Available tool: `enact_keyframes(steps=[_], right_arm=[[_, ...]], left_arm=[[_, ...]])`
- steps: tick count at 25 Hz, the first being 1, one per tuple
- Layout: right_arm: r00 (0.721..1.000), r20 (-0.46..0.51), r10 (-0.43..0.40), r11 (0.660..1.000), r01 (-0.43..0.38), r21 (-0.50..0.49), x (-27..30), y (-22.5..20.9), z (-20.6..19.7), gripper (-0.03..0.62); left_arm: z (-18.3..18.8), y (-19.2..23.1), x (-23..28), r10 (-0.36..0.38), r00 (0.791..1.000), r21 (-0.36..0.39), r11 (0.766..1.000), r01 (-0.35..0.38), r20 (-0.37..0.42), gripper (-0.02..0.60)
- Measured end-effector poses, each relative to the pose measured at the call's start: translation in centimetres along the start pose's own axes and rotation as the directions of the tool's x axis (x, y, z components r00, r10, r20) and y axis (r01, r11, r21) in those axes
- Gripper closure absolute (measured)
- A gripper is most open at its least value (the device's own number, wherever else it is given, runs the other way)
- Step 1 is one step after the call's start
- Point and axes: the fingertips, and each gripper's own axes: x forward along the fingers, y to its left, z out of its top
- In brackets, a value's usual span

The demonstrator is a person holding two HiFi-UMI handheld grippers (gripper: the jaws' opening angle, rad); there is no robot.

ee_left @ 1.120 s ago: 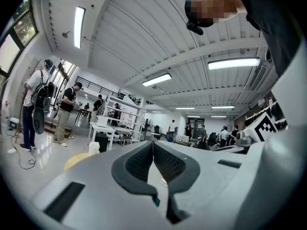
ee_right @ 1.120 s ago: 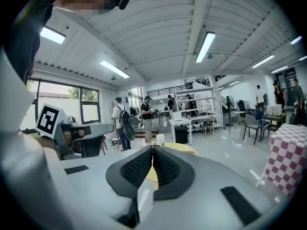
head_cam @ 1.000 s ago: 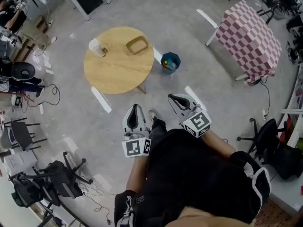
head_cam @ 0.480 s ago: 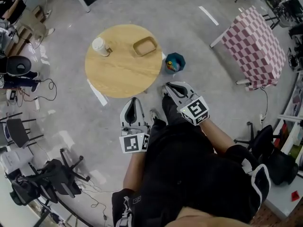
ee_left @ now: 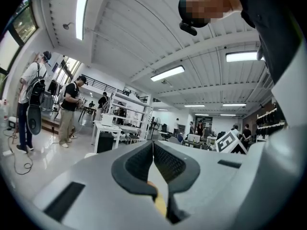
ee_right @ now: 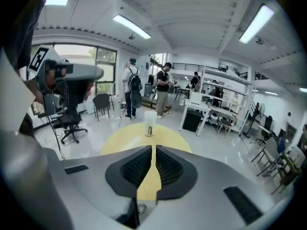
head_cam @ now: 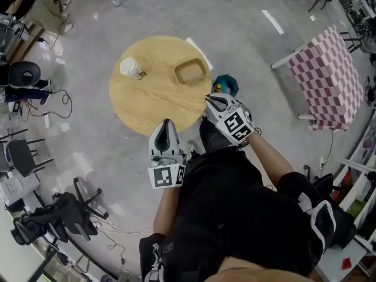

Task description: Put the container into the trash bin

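A brown, shallow container [head_cam: 191,73] lies on the round wooden table [head_cam: 154,98], at its far right side. The blue trash bin [head_cam: 227,85] stands on the floor just right of the table, partly hidden by my right gripper [head_cam: 210,100]. That gripper hangs over the table's near right edge and points down at it. Its jaws are almost together and are just opening, with nothing between them. My left gripper [head_cam: 166,124] is at the table's near edge, level, shut and empty. In the right gripper view the table [ee_right: 165,137] lies ahead of the right gripper [ee_right: 153,151].
A white lidded cup [head_cam: 130,68] stands at the table's far left, and the cup [ee_right: 150,122] is also in the right gripper view. A pink checked table [head_cam: 329,78] is to the right. Office chairs [head_cam: 56,213] and cables lie on the left, and people stand in the background.
The person has walked up to the round table. Both grippers moved forward, and the right one dipped and now reaches over the table's near edge, close to the bin.
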Motion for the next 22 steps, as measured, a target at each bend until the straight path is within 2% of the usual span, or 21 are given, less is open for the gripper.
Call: enact_keyframes(steps=[2,4,5,10,16,22], right_arm=[[0.996,-0.077,0.037,0.997,-0.042,-0.071,2.5,-1.4,-1.2,0.555],[0.983,-0.164,0.077,0.985,-0.100,-0.140,5.2,-2.6,-2.9,0.516],[0.973,-0.209,0.097,0.977,-0.134,-0.168,6.6,-3.0,-3.9,0.488],[0.914,-0.381,0.139,0.915,-0.265,-0.303,12.4,-5.3,-9.3,0.476],[0.846,-0.511,0.152,0.811,-0.402,-0.425,17.8,-6.1,-14.4,0.448],[0.797,-0.591,0.128,0.743,-0.472,-0.476,21.5,-6.8,-18.6,0.447]], left_arm=[[-0.4,0.5,2.5,0.009,1.000,-0.012,1.000,-0.009,-0.013,0.571],[-1.0,1.0,5.0,0.015,1.000,-0.032,0.999,-0.016,-0.026,0.571],[-1.3,1.2,6.1,0.019,0.999,-0.042,0.999,-0.021,-0.032,0.571],[-2.9,1.8,10.5,0.050,0.996,-0.062,0.997,-0.054,-0.069,0.571],[-4.3,2.7,13.0,0.095,0.989,-0.072,0.992,-0.103,-0.111,0.571],[-5.2,2.7,13.9,0.127,0.983,-0.084,0.987,-0.139,-0.130,0.571]])
